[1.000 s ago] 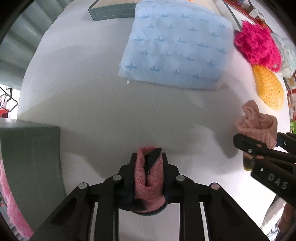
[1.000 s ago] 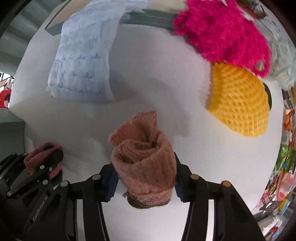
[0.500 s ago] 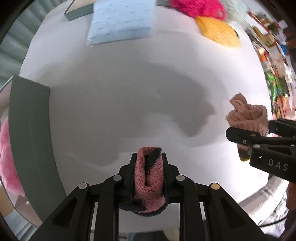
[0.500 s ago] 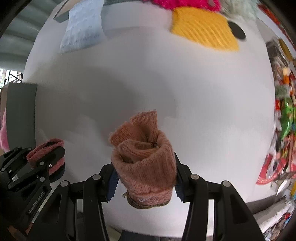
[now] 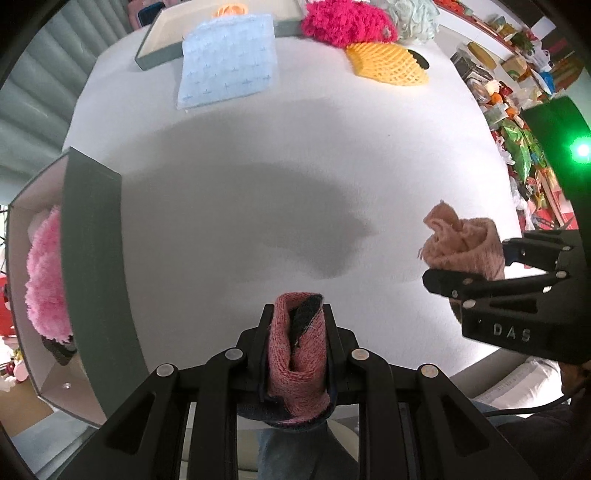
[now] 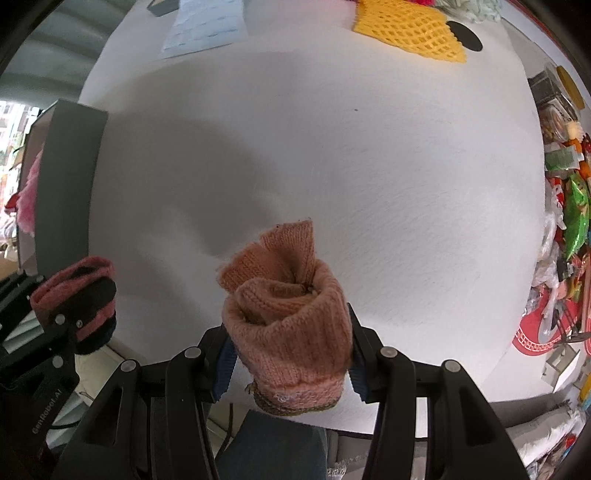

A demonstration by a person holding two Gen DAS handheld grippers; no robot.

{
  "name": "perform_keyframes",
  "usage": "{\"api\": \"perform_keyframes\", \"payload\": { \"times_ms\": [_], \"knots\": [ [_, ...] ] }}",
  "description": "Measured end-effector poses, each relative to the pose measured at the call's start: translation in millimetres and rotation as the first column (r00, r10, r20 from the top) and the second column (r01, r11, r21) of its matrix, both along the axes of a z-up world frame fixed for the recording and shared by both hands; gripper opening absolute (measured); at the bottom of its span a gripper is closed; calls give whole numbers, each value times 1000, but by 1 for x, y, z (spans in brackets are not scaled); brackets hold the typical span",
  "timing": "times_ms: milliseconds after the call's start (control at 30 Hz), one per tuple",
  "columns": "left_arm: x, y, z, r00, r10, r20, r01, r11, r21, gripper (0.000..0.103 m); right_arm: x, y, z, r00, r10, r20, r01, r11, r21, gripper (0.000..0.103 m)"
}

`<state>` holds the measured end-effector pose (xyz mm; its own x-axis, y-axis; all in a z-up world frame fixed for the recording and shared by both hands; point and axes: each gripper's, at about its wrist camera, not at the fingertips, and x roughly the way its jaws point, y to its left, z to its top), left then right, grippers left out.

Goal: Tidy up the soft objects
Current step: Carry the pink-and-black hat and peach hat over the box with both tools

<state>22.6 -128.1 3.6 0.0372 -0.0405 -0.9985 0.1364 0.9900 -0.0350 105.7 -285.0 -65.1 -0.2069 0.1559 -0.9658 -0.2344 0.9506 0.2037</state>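
Observation:
My left gripper (image 5: pixel 297 321) is shut on a rolled pink and dark knit sock (image 5: pixel 297 350), held above the white table near its front edge; the sock also shows in the right wrist view (image 6: pixel 75 295). My right gripper (image 6: pixel 290 332) is shut on a rolled peach knit sock (image 6: pixel 288 321), to the right of the left one; that sock also shows in the left wrist view (image 5: pixel 463 240). A grey-green box (image 5: pixel 92 258) at the left holds a fluffy pink item (image 5: pixel 46 273).
At the far side of the table lie a light blue cloth (image 5: pixel 229 62), a magenta fluffy item (image 5: pixel 347 22), a yellow knit piece (image 5: pixel 388 66) and a shallow tray (image 5: pixel 159 40). Cluttered packages (image 5: pixel 517 136) lie off the table's right edge.
Both grippers have pulled back and up from the far items toward the table's front edge, each still holding its sock. The box at the left has come more fully into view.

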Motion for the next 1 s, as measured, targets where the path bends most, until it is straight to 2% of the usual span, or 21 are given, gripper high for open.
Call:
{"api": "perform_keyframes", "payload": {
  "times_ms": [267, 333, 633, 1000],
  "knots": [
    [-7, 7, 25, 998, -20, 66, 18, 999, 26, 24, 2, -8, 9, 1000, -16, 23, 16, 1000, 19, 54],
    [-7, 11, 32, 997, -14, 82, 12, 1000, 27, 24, -11, -23, 14, 999, -23, 33, 22, 1000, 20, 54],
    [-10, 23, 41, 994, 15, 111, -20, 999, 40, 24, -23, -38, 30, 999, -33, 43, 31, 999, 34, 54],
    [-20, 50, 55, 981, 119, 154, -127, 991, 45, 24, -23, -28, 36, 998, -27, 62, 24, 998, 50, 54]
  ]
}}
